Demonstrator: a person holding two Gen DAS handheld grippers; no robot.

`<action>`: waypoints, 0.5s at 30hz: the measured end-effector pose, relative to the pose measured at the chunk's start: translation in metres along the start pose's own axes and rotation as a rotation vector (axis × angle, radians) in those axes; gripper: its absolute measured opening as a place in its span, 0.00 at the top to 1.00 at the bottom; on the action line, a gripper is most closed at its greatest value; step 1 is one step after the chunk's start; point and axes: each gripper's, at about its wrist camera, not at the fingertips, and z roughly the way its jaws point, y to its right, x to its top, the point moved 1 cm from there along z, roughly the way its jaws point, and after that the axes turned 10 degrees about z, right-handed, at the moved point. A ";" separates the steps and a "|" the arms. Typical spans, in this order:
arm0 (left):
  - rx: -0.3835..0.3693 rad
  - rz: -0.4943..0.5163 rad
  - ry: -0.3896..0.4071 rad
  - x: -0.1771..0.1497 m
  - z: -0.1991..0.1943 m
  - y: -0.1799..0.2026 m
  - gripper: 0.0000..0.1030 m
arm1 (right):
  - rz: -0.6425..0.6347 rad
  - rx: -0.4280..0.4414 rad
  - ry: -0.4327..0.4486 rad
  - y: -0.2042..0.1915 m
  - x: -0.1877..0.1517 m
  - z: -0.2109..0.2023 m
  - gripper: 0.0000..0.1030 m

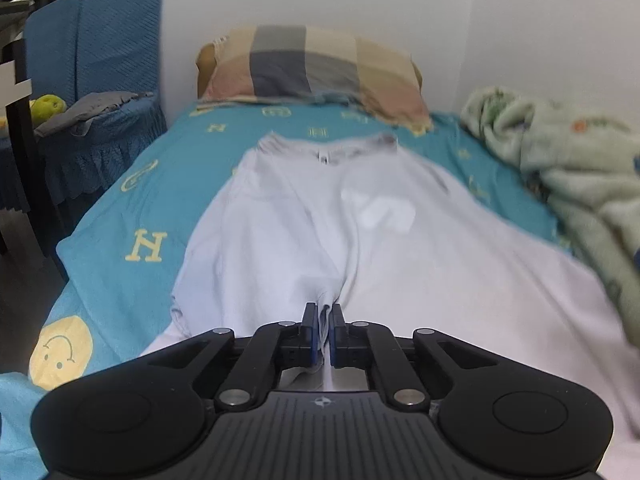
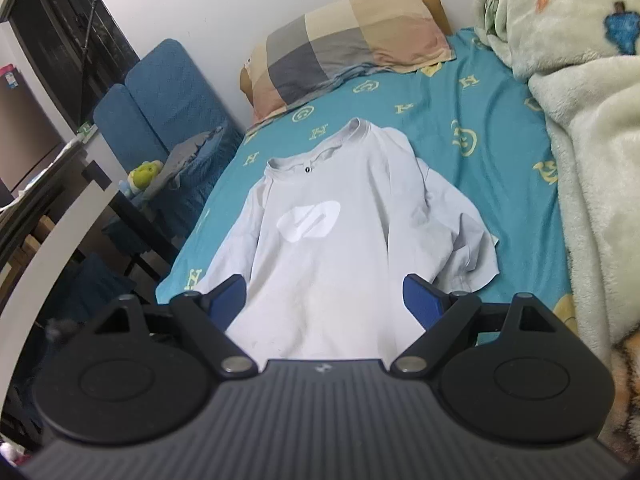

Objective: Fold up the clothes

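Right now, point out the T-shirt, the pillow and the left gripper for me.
T-shirt (image 2: 320, 264): right wrist view, on the chest below the white print.
Pillow (image 2: 344, 40): right wrist view, on the checked cover's middle.
Left gripper (image 1: 325, 330): left wrist view, between the fingertips shut on the T-shirt's fabric.

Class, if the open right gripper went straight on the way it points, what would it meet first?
Probably the pale grey T-shirt lying between the right gripper's spread jaws; depth is unclear.

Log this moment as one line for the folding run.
left tongs: shut on T-shirt hem | right tongs: open, above T-shirt | T-shirt: spread front up on bed sheet | fold: not started
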 end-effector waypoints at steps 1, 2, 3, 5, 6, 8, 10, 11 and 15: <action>-0.011 -0.041 0.020 0.004 -0.005 -0.005 0.95 | -0.002 0.000 -0.004 0.000 0.000 0.001 0.16; -0.018 -0.080 0.043 0.007 -0.012 -0.010 0.95 | -0.006 -0.001 -0.006 -0.001 -0.001 0.001 0.16; -0.025 -0.118 0.066 0.011 -0.018 -0.016 0.95 | -0.010 -0.002 -0.009 -0.001 -0.002 0.001 0.16; -0.030 -0.179 0.105 0.017 -0.031 -0.026 0.95 | -0.017 -0.005 -0.014 -0.002 -0.003 -0.001 0.16; -0.028 -0.203 0.120 0.020 -0.036 -0.031 0.95 | -0.018 -0.005 -0.016 -0.003 -0.003 -0.001 0.16; -0.017 -0.251 0.143 0.024 -0.045 -0.041 0.96 | -0.018 -0.007 -0.020 -0.003 -0.003 -0.003 0.16; 0.003 -0.281 0.165 0.033 -0.052 -0.052 0.98 | -0.020 -0.010 -0.024 -0.003 -0.004 -0.004 0.16; 0.018 -0.288 0.173 0.040 -0.054 -0.059 0.99 | -0.022 -0.013 -0.026 -0.003 -0.005 -0.005 0.16; 0.104 -0.302 0.225 0.077 -0.064 -0.099 1.00 | -0.048 -0.029 -0.047 -0.005 -0.012 -0.002 0.16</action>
